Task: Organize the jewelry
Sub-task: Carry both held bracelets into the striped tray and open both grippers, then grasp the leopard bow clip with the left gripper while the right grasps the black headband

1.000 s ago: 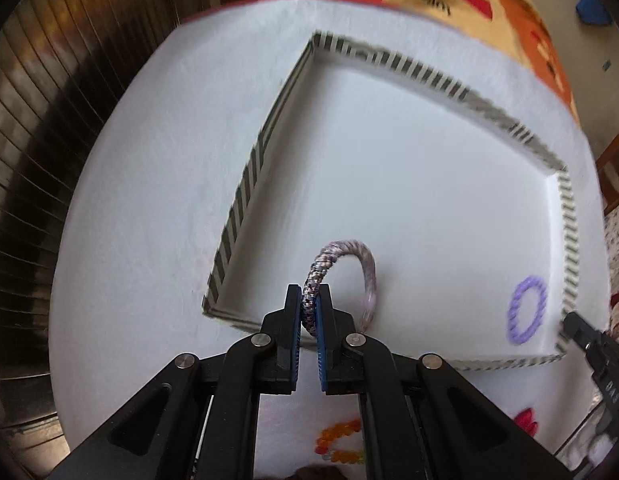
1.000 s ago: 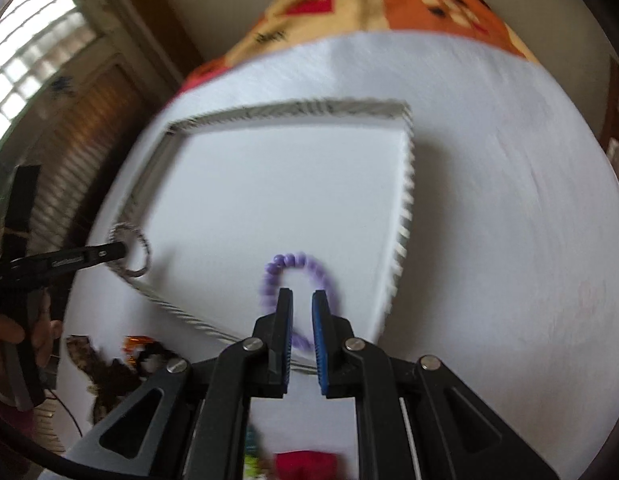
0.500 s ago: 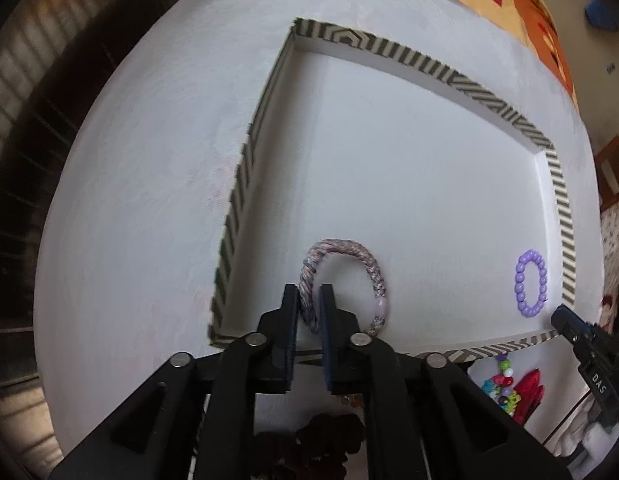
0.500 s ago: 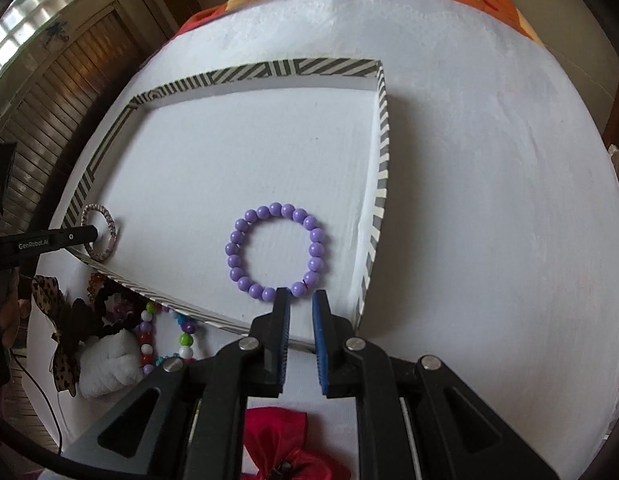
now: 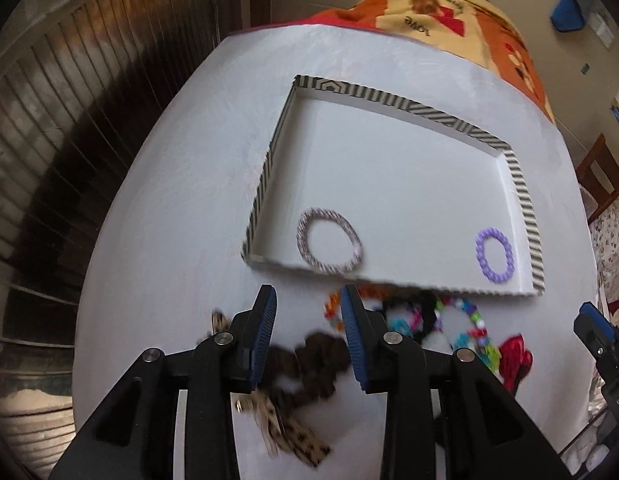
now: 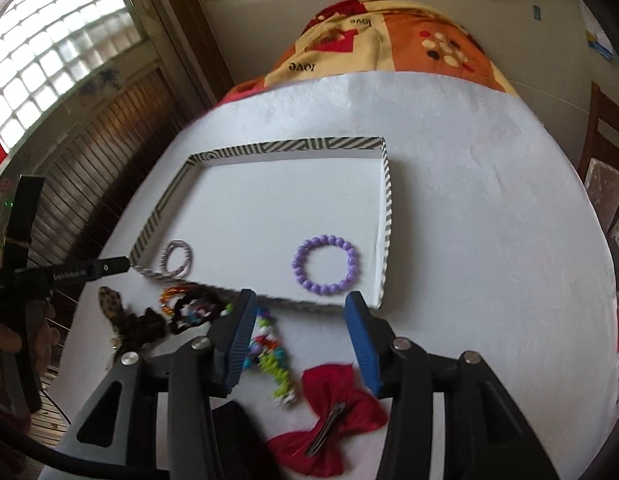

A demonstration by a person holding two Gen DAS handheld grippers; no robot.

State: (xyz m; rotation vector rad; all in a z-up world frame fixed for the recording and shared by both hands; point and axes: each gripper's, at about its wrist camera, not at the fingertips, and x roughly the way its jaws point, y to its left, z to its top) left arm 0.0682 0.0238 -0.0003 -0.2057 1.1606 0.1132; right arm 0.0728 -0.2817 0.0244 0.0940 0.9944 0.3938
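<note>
A shallow white tray with a striped rim [image 5: 521,196] [image 6: 293,145] lies on the white table. Inside it, near the front edge, lie a braided grey-purple bracelet [image 5: 331,245] [image 6: 176,259] at the left and a purple bead bracelet [image 5: 495,255] [image 6: 326,265] at the right. My left gripper [image 5: 307,320] is open and empty, just in front of the tray. My right gripper [image 6: 299,326] is open and empty, in front of the tray's right corner. A heap of loose jewelry [image 5: 425,320] [image 6: 197,308] lies in front of the tray.
A red bow clip [image 6: 329,416] [image 5: 515,356], a colourful bead string [image 6: 275,360], a dark brown scrunchie [image 5: 321,360] and a leopard-print tie [image 5: 293,436] lie near the front edge. An orange patterned cloth [image 6: 389,40] covers the table's far end. A wooden chair [image 6: 605,168] stands at the right.
Both grippers have opened, let go of their bracelets in the tray, and pulled back and up over the front of the table.
</note>
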